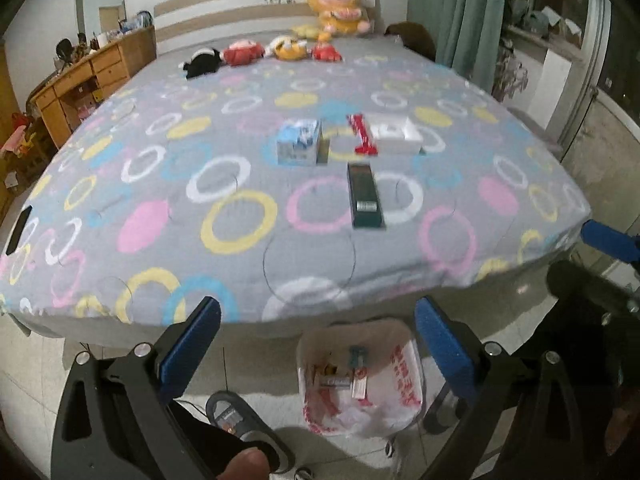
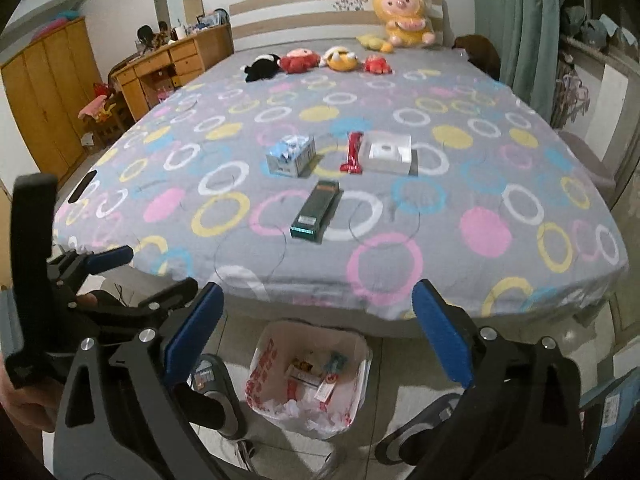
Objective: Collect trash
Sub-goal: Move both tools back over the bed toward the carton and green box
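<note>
Your right gripper [image 2: 318, 330], wide and empty like your left gripper [image 1: 318, 342], has the green box [image 2: 316, 210] at twelve o'clock, lengthwise

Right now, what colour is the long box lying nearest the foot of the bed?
Dark green, with a lighter teal end; the box shows best in the right wrist view.

**Materials, finishes**

Bed sheet [image 2: 400, 208] ahead of right tool [image 2: 318, 304]: soft matt cloth. Green box [image 2: 316, 210]: glossy card. Bin liner [image 2: 308, 364] below tool: thin crinkly plastic. Floor tiles [image 1: 32, 368]: glossy. Tool pads [image 2: 440, 332]: matt blue foam.
</note>
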`<state>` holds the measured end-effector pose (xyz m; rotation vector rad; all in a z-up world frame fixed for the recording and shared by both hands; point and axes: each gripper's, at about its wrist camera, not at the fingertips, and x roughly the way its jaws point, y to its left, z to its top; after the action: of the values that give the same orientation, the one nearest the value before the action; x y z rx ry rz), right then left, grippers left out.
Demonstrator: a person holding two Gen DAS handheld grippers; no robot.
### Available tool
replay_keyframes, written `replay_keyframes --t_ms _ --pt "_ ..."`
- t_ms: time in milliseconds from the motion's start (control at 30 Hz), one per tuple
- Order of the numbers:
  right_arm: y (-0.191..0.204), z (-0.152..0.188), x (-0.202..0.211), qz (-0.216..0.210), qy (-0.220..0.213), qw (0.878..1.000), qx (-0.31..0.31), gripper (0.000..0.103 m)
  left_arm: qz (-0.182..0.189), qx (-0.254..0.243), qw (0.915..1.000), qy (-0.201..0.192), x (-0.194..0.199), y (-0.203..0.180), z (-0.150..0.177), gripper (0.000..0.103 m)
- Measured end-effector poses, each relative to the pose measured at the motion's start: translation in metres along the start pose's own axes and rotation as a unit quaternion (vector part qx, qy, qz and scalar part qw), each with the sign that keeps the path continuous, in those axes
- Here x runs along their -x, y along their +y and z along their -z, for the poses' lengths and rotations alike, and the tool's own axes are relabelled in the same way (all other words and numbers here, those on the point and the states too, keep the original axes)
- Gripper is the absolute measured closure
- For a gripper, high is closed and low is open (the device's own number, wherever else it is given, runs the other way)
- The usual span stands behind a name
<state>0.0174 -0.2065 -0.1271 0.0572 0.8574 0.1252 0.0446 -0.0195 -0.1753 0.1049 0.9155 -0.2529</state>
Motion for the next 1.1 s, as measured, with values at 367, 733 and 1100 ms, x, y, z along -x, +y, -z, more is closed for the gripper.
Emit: replay_keyframes --t_ms 367,733,1100 --pt "-0.001 -0.017 0.025 0.006 -0.039 0.999 0.002 0.010 0.003 0.010 0.9990 -0.044 0.035 -0.001 -0.025 0.008" --pt "-0.020 -0.052 0.049 0.019 -0.088 0.996 0.001 0.007 0.007 0.023 0.9957 -0.089 0.059 0.007 -0.061 0.008" --pt "-0.044 -0.088 0.027 0.032 -0.084 0.996 -0.019 0.007 -0.020 0.006 0.9936 -0.111 0.043 0.012 -0.104 0.008"
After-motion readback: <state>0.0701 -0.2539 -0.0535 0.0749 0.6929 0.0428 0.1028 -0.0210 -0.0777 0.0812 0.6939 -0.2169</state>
